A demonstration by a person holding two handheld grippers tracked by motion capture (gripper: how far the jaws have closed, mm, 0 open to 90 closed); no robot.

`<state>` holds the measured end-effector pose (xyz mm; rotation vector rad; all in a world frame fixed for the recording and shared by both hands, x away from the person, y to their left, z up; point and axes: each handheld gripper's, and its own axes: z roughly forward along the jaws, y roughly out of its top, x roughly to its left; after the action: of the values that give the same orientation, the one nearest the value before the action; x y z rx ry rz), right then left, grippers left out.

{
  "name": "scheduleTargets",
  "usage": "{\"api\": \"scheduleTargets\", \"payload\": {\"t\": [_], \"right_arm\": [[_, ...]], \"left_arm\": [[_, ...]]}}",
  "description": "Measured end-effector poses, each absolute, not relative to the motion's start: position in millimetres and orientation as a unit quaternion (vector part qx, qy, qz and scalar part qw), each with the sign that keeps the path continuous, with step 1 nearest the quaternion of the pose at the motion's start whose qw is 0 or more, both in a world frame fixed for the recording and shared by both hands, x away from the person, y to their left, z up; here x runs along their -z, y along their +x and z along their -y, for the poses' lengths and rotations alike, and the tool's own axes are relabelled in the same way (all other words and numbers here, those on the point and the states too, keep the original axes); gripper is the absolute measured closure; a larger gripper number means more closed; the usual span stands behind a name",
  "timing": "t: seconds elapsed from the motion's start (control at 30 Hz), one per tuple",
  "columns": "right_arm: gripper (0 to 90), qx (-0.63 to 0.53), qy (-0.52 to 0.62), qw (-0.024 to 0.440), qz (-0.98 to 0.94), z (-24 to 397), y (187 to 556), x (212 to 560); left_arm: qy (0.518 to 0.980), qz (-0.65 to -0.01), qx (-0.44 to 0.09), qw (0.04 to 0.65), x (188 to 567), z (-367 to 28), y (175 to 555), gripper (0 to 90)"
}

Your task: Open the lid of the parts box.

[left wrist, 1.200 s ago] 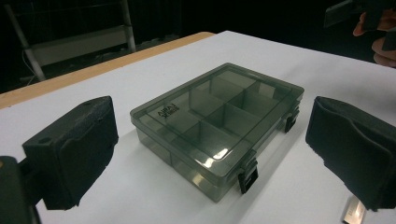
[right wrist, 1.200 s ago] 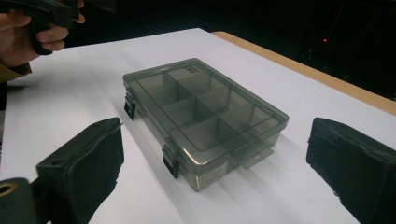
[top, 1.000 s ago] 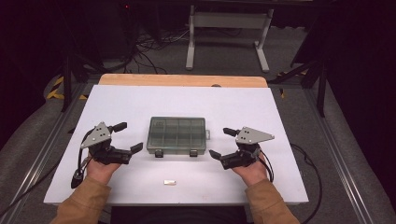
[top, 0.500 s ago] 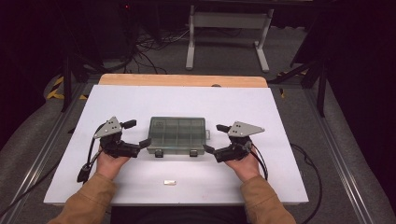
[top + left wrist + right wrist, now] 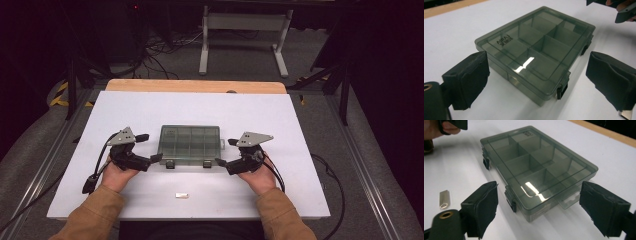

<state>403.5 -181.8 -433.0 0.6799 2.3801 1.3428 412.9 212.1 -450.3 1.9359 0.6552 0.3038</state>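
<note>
A closed, smoky-clear compartment box lies flat mid-table, with two dark latches on its near side. My left gripper is open at the box's left end, its jaws spread across that near-left corner without touching it. In the left gripper view the box lies between and beyond the open left gripper. My right gripper is open at the box's right end. In the right gripper view the box sits just ahead of the open right gripper. The compartments look empty.
A small silver metal piece lies on the white table top near its front edge, and the same metal piece is left of my right jaws. A wooden strip borders the far edge. Cables trail off both grippers.
Both grippers have moved inward from the table's sides to the two ends of the box. Both stay open. The box has not moved.
</note>
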Motion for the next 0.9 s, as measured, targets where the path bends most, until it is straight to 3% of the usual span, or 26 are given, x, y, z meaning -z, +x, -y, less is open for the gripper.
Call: {"api": "scheduleTargets", "payload": {"t": [0.3,0.9], "right_arm": [[24.6,-0.452,0.244,0.147,-0.845,180.6,405.6,437.5],[35.3,-0.406,0.251,0.116,-0.871,177.9,408.5,449.5]], "left_arm": [[0.832,-0.275,-0.09,0.473,457.2,-208.8,418.8,12.5],[0.866,-0.267,-0.081,0.416,464.0,-213.6,418.6,25.1]]}}
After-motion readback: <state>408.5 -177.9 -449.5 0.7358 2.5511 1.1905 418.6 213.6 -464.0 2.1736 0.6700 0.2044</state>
